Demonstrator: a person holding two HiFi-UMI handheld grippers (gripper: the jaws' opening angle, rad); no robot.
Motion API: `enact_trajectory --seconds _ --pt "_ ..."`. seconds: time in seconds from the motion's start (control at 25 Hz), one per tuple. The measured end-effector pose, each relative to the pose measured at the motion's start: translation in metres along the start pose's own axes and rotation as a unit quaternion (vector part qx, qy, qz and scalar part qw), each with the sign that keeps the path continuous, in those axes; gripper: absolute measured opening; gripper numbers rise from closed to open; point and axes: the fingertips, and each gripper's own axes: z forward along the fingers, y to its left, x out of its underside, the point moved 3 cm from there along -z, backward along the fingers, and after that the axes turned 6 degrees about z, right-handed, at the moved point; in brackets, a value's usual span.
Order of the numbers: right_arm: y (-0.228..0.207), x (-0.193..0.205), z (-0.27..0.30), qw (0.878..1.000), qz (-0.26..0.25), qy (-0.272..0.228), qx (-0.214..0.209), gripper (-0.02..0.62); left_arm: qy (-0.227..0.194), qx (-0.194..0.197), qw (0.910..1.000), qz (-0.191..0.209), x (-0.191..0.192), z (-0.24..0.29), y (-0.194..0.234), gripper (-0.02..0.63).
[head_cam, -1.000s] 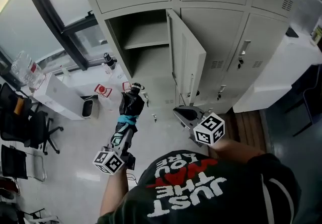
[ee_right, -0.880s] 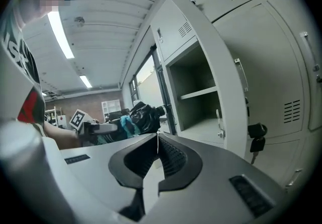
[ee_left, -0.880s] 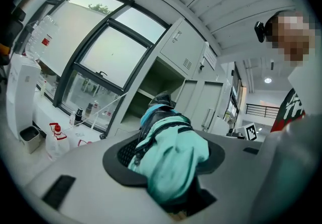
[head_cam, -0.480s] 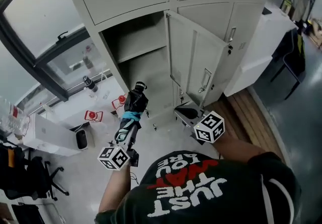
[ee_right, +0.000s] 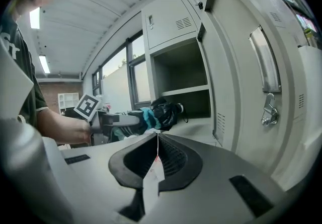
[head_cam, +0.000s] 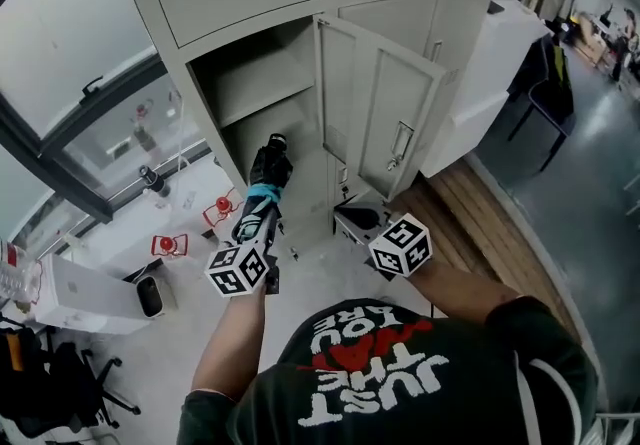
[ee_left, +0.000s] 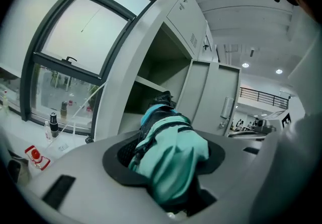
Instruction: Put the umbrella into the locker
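The folded teal-and-black fabric umbrella, grasped by the left gripper, points at the open grey metal locker's front edge, seemingly not yet inside; the right gripper is clenched, empty.

The folded fabric umbrella is showing teal and black. The metal locker is looking pale grey, and the person's dark T-shirt is bearing red-and-white lettering.
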Motion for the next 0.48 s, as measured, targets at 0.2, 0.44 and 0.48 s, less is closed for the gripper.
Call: enact_trajectory --seconds 0.2,0.44,0.48 --pt "-0.014 -0.008 0.004 1.0 -0.02 0.006 -0.024 0.034 -0.005 -0.042 0.999 -0.015 -0.01 0.036 -0.007 0.216" --pt "-0.039 -0.019 0.024 0.997 -0.04 0.007 -0.07 0.034 0.003 -0.111 0.9935 -0.025 -0.002 0.077 -0.014 0.216" --pt "-0.042 -0.02 0.028 0.996 -0.042 0.007 -0.078 0.034 0.006 -0.123 0.9921 -0.025 0.0 0.083 -0.013 0.216"
